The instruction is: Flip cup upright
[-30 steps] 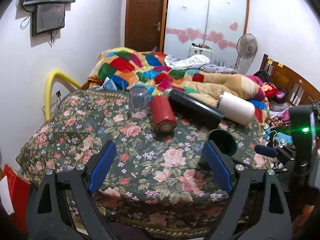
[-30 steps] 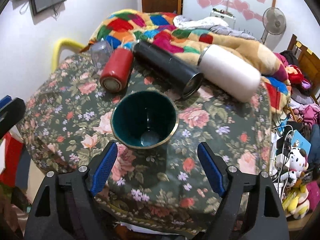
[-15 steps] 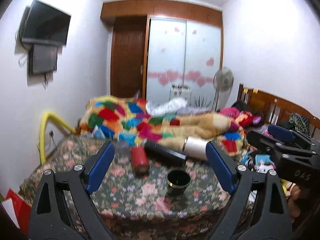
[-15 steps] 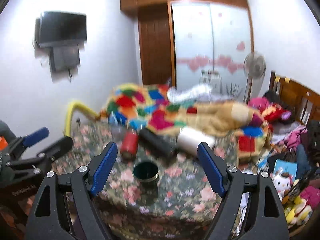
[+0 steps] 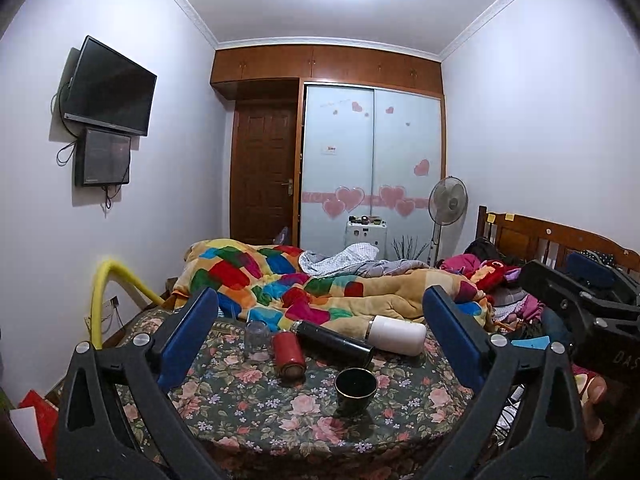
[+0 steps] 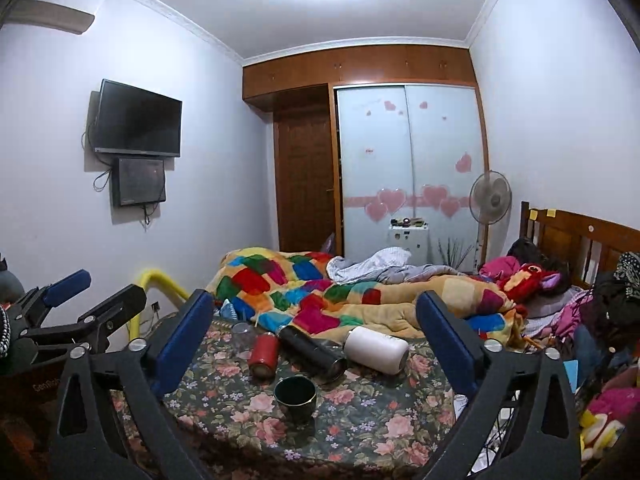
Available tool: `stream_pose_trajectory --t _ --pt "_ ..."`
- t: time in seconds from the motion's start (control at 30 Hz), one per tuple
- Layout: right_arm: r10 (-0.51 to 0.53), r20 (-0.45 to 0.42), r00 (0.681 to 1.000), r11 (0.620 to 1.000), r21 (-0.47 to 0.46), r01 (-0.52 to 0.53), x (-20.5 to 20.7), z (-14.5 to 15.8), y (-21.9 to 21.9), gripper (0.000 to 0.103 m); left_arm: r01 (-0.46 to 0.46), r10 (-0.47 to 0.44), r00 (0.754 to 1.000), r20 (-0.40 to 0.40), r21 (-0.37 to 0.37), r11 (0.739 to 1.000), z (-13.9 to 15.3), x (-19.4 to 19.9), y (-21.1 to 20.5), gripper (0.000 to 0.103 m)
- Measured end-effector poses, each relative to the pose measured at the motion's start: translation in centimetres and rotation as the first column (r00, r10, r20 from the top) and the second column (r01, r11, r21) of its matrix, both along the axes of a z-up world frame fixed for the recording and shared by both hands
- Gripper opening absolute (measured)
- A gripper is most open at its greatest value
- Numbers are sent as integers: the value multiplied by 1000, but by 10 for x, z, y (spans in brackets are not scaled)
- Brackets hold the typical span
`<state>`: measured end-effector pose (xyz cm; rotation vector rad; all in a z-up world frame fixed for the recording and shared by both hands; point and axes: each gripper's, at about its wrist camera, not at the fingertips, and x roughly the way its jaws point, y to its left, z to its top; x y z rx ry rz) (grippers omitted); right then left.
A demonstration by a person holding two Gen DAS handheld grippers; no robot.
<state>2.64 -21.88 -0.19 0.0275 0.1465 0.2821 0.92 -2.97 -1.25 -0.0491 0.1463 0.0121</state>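
One dark cup [image 5: 355, 385] upright, mouth up, contents not discernible, on floral counter [image 5: 256, 412], red [image 5: 289, 355], black [image 5: 332, 344], white [image 5: 396, 335] bottles lying behind, left tool [image 5: 320, 340] and right tool [image 6: 314, 340] both spread, holding nothing, bedroom.

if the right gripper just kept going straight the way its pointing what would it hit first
Probably nothing on the table. The right gripper, jaws open and empty, aims above the dark green cup and black flask, toward the patchwork quilt on the bed beyond. Depth is hard to judge.

We see a floral-clothed desk [image 5: 256, 412] — dark cup [image 5: 355, 385] upright; red [image 5: 289, 354], black [image 5: 334, 344] and white [image 5: 397, 335] flasks lying; clear glass [image 5: 257, 340] inverted.
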Motion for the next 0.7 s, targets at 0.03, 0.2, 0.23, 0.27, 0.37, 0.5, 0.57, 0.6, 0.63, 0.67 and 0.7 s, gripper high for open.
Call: stream_pose_trajectory --t 0.03,0.2,0.23,0.27,0.37,0.5,0.57,0.6,0.63,0.67,0.7 --pt "-3 5 1000 1000 0 3 -1 0 0 103 1 -1 1000 -3 -3 1000 0 0 1 103" --pt "-11 15 1000 999 -32 11 -6 -1 3 103 -6 6 1000 -8 -2 1000 -2 -3 1 103" --pt "-9 15 1000 999 -33 10 -7 -1 4 103 -6 6 1000 -9 -1 1000 -2 -4 1 103" --pt "-9 14 1000 999 -32 9 -7 -2 3 103 -6 6 1000 -9 0 1000 -2 -4 1 103" --pt "-10 14 1000 999 -37 11 -9 -3 2 103 -5 5 1000 -10 -2 1000 -2 -4 1 103" --pt "-9 6 1000 999 -37 9 -11 -5 1 103 -5 5 1000 -12 -2 1000 -3 -4 1 103" --pt "-7 3 1000 999 -37 7 -12 -6 1 103 -5 5 1000 -12 -1 1000 -4 -4 1 103" --pt "-7 1 1000 999 -37 7 -13 -6 1 103 -6 6 1000 -13 -2 1000 -4 -4 1 103" --pt "-7 1 1000 999 -37 7 -13 -6 0 103 -5 5 1000 -13 -3 1000 -4 -4 1 103" --pt "-6 0 1000 999 -37 6 -13 -6 0 103 -5 5 1000 -13 -3 1000 -4 -4 1 103" --pt "-5 -2 1000 999 -37 5 -13 -6 0 103 -5 5 1000 -13 -3 1000 -4 -4 1 103"
